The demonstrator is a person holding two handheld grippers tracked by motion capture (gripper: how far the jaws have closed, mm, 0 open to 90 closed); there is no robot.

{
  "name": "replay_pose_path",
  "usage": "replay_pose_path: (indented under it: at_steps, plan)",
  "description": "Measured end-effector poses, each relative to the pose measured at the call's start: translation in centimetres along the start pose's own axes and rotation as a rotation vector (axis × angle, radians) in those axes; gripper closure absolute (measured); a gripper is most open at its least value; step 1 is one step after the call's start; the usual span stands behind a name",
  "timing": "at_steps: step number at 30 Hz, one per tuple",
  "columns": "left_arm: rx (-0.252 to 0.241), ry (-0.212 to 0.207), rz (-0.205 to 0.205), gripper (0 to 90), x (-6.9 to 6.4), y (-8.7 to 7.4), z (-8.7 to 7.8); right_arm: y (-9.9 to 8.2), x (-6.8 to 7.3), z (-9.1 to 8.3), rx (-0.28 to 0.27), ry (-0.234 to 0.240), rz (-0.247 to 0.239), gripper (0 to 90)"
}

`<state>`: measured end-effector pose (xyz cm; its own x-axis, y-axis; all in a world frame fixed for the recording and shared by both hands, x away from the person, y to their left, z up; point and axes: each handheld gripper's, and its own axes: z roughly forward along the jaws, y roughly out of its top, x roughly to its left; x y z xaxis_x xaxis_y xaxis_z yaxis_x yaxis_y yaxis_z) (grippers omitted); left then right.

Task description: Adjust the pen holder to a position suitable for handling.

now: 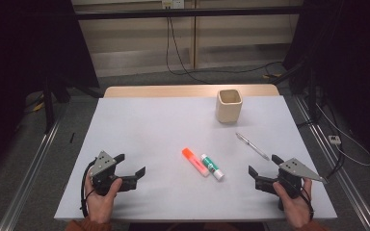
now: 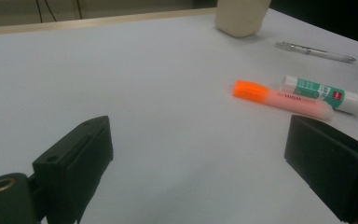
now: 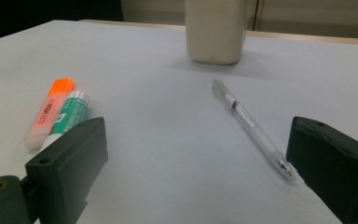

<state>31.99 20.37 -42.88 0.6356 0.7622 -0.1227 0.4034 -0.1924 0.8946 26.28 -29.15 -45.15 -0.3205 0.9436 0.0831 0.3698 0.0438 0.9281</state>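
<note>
My left gripper (image 1: 128, 165) and right gripper (image 1: 263, 169) both have jaws wide apart and empty, and the thin clear plastic pen (image 3: 253, 128) on the white tabletop (image 1: 144, 125) near my right looks light, hard and slippery, so I'd pinch its middle.

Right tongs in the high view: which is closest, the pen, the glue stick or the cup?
From the right tongs:
1. Pen, just ahead of them.
2. Glue stick, off to their left.
3. Cup, far back on the table.
</note>
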Motion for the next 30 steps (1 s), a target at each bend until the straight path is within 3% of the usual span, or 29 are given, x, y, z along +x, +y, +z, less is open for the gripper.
replay_pose_path:
  at_steps: [12,15,17,21,25,30]
  plan:
    - [0.016,0.013,0.014,7.7,0.1,-0.1,0.0,0.2,-0.2,0.1,0.016,0.014,0.002,5.1]
    - [0.018,0.013,0.017,7.7,0.1,-0.1,0.0,0.5,-0.3,0.5,0.039,0.010,0.020,6.0]
    - [0.017,0.014,0.018,7.7,0.1,-0.1,0.0,0.8,-0.2,0.8,0.050,0.012,0.003,5.8]
    - [0.014,0.015,0.016,7.7,0.2,-0.2,-0.3,1.9,0.0,1.5,0.056,0.023,-0.017,5.5]
    - [0.015,0.014,0.025,7.7,0.0,-0.2,-0.3,3.1,0.0,2.5,0.086,0.052,-0.041,11.3]
    - [0.014,0.011,0.023,7.7,-0.1,-0.1,0.0,4.9,-0.5,4.1,0.106,0.047,-0.052,11.8]
